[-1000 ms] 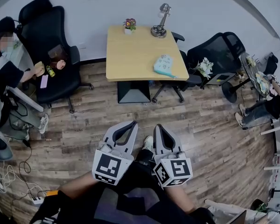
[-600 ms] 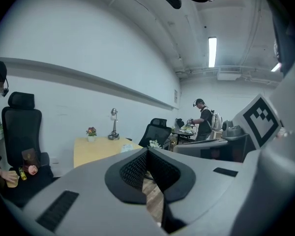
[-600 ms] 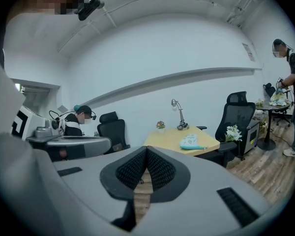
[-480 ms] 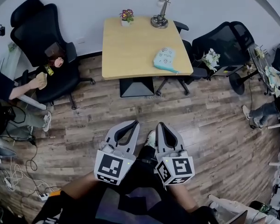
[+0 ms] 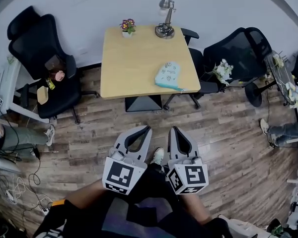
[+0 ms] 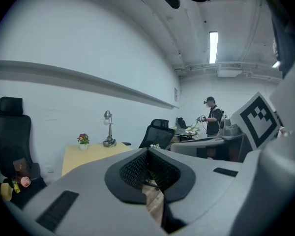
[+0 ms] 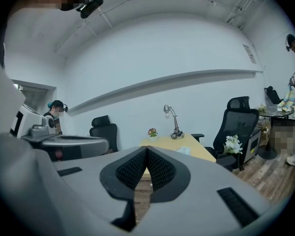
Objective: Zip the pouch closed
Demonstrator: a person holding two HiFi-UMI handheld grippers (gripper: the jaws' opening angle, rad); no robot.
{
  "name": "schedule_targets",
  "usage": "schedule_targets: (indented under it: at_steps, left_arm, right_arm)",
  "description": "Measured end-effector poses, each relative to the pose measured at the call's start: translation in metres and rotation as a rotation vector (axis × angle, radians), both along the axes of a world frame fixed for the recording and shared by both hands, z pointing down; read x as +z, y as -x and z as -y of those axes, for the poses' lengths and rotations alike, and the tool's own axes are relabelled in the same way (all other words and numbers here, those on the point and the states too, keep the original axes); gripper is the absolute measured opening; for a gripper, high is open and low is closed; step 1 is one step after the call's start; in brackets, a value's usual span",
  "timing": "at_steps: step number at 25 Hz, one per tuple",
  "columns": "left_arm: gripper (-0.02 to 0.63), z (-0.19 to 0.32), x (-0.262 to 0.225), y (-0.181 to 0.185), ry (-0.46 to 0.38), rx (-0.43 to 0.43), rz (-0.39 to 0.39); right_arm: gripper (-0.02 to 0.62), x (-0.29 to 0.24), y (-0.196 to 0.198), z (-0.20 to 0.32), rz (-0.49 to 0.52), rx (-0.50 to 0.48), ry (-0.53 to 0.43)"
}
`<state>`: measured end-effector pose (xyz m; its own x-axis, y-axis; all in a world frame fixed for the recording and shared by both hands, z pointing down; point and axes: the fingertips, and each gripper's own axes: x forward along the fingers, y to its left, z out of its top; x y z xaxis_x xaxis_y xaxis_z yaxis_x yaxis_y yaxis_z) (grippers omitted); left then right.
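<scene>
The approach is judged to be in hand: the light-blue pouch lies on the wooden table, near its front right edge. Well short of the table, the left gripper and right gripper are held closed and empty. Next, the table must be reached and the jaws parted.

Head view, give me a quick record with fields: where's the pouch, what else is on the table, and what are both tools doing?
pouch: on the table, near its right front corner, untouched
also on table: lamp, flower pot, both at the far edge
left tool: shut, empty, over the floor, short of the table
right tool: shut, empty, beside the left tool
</scene>
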<state>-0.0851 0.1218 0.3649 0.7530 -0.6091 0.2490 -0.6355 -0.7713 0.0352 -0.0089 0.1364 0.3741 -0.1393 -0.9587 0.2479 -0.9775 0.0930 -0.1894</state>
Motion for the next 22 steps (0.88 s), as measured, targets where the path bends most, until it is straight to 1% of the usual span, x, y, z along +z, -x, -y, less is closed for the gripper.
schedule_targets:
  at_steps: [6, 14, 18, 22]
  left_arm:
    - [0.009, 0.023, -0.015, -0.049, -0.033, -0.024, 0.005]
    - [0.009, 0.037, -0.010, -0.117, -0.036, -0.028, 0.032]
    - [0.010, 0.040, -0.005, -0.136, -0.037, -0.036, 0.058]
    - [0.011, 0.045, 0.000, -0.141, -0.037, -0.049, 0.079]
  right_arm:
    - [0.017, -0.014, -0.050, 0.024, -0.035, -0.035, -0.024]
    - [0.017, -0.005, -0.116, 0.036, -0.102, -0.071, -0.021]
    - [0.017, 0.005, -0.136, 0.039, -0.126, -0.095, -0.009]
    - [0.017, 0.014, -0.148, 0.048, -0.145, -0.100, 0.001]
